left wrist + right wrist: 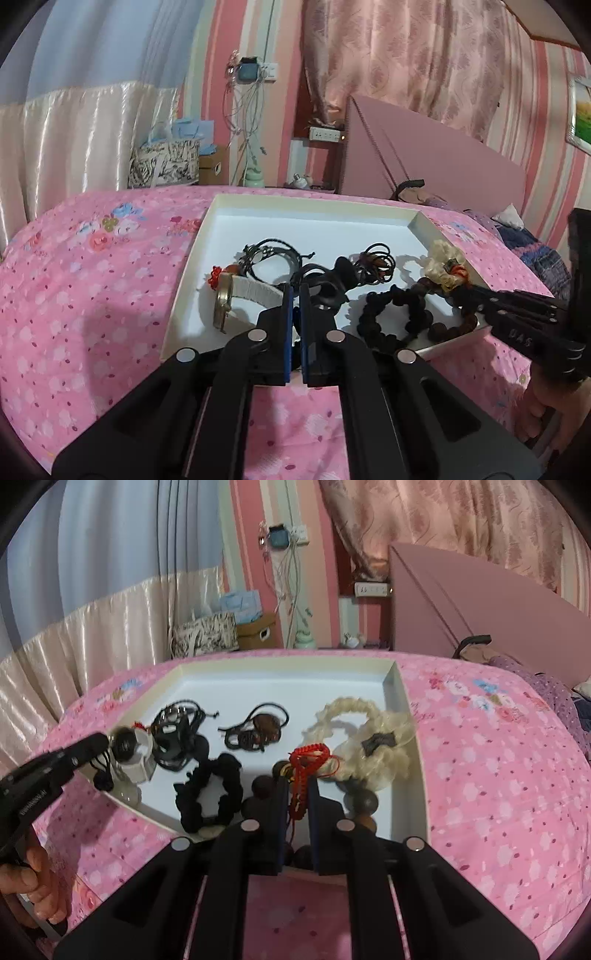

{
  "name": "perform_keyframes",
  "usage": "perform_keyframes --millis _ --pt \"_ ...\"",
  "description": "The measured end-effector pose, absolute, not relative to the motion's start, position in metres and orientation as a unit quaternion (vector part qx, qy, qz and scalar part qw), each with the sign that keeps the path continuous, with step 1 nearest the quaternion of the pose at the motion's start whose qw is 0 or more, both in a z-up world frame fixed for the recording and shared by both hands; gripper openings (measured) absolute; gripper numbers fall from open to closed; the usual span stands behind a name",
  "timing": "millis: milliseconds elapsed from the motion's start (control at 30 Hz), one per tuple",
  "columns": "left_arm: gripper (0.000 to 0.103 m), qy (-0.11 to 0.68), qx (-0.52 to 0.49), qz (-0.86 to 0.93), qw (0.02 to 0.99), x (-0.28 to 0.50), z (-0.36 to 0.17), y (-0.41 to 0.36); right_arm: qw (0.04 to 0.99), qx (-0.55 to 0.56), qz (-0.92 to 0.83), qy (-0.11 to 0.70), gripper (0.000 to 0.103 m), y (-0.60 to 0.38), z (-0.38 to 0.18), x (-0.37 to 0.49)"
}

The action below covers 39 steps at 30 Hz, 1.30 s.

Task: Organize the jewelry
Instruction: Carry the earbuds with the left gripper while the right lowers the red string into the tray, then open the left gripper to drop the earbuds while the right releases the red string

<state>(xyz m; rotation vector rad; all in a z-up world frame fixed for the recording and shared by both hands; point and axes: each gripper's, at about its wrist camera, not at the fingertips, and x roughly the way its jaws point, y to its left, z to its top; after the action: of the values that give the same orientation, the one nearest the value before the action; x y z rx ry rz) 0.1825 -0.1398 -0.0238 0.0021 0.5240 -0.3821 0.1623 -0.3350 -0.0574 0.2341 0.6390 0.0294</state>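
A white box lid tray [310, 221] [280, 679] lies on the pink bed and holds jewelry. My left gripper [295, 291] is shut over the tray's near edge, seemingly on a black cord by the watch with a white strap [236, 291] [136, 757]. My right gripper [297, 782] is shut on a red braided cord [306, 764] tied to a brown bead bracelet [364, 803] [439, 328]. A black scrunchie [210, 794] [391, 314], a cream scrunchie [365, 738] [443, 266], black cord bracelets [255, 727] [273, 254] lie in the tray.
The pink floral bedspread [92, 295] [498, 775] surrounds the tray. A pink headboard [424, 158] and pillows stand to the right. Bags, a box [210, 166] and hanging cables [243, 122] are behind the bed by the curtain.
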Motion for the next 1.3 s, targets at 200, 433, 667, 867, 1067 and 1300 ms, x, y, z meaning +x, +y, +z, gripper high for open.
perform_keyframes --millis 200,433,667,867,1067,1300 --pt "0.001 0.254 -0.020 -0.178 0.950 0.186 -0.024 -0.131 0.943 0.108 0.013 0.314 0.010 -0.332 -0.057 0.162" --pt "0.001 0.267 -0.014 -0.173 0.948 0.190 -0.027 -0.133 0.940 0.097 0.011 0.327 0.010 -0.329 -0.059 0.165" --pt "0.001 0.278 -0.012 -0.172 0.945 0.194 -0.030 -0.135 0.938 0.090 0.013 0.336 0.011 -0.327 -0.061 0.167" --pt "0.027 0.262 0.001 -0.162 0.951 0.187 -0.027 -0.137 0.937 0.085 0.008 0.338 0.016 -0.324 -0.062 0.168" --pt "0.057 0.261 -0.002 -0.162 0.952 0.187 -0.027 -0.135 0.942 0.092 -0.008 0.324 0.070 -0.328 -0.057 0.162" --pt "0.093 0.267 -0.005 -0.143 0.953 0.190 -0.028 -0.133 0.945 0.099 -0.005 0.313 0.070 -0.333 -0.055 0.156"
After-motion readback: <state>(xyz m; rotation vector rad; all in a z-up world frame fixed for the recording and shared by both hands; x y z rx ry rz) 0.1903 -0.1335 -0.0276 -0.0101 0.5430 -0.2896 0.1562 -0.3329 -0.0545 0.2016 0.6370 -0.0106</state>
